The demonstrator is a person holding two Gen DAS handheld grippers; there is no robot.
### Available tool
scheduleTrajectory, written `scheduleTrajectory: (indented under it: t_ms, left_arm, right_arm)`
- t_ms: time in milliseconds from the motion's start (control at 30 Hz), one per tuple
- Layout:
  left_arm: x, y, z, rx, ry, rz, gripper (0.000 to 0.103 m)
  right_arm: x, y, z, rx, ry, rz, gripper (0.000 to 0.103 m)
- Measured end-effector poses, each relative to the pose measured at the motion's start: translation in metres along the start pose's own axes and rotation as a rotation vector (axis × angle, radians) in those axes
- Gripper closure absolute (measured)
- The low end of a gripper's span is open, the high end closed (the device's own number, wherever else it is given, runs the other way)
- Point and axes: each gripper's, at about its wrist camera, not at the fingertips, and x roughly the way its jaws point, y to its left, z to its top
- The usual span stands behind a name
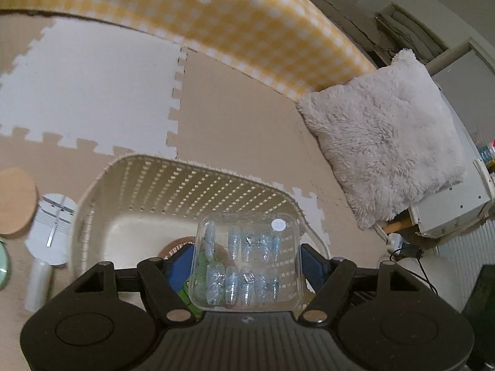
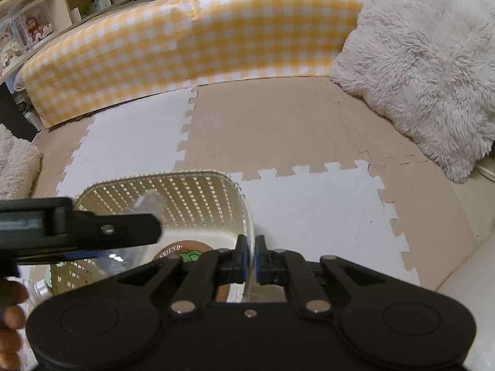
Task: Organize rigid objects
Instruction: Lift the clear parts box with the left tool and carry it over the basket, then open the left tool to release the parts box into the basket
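My left gripper (image 1: pixel 244 262) is shut on a clear plastic clamshell box (image 1: pixel 247 259) with small blue-wrapped pieces inside, held over the cream woven basket (image 1: pixel 123 185). A round brown coaster with green print (image 1: pixel 176 247) lies on the basket floor. My right gripper (image 2: pixel 251 259) is shut on the basket's right rim (image 2: pixel 247 216), one finger inside and one outside. The coaster (image 2: pixel 182 253) shows there too, and the left gripper's arm (image 2: pixel 77 232) crosses the view over the basket.
Foam puzzle mats (image 1: pixel 232 108) cover the floor. A yellow checked cushion wall (image 2: pixel 185 40) stands behind. A fluffy white pillow (image 1: pixel 386 142) lies to the right. Left of the basket are a cork round (image 1: pixel 15 204), a white slicer disc (image 1: pixel 52 228) and a clear roll (image 1: pixel 38 287).
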Motion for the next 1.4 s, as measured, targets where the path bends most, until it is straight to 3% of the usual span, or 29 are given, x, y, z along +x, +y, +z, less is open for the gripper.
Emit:
scheduleTrajectory:
  t_ms: [133,467,600,1000,1400]
  left_arm:
    - [0.015,0.003,-0.001,-0.009,0.033,0.001,0.03]
    - [0.032,0.014,-0.007,-0.155,0.136,-0.044,0.03]
    - [0.033,0.017,-0.008,-0.182,0.158,-0.043,0.023]
    - [0.028,0.011,-0.007,-0.168,0.17,-0.03,0.018]
    - [-0.007,-0.001,0.001,-0.132,0.12,-0.012,0.011]
  right_arm:
    - [0.0,0.0,-0.001,0.001,0.001,0.002,0.098]
    - [0.0,0.001,-0.001,-0.004,0.004,0.002,0.098]
    - [0.001,0.001,-0.001,-0.003,0.005,0.002,0.098]
    - [0.0,0.002,0.0,-0.002,0.007,0.003,0.098]
    - [0.0,0.001,-0.001,0.005,0.007,0.01,0.098]
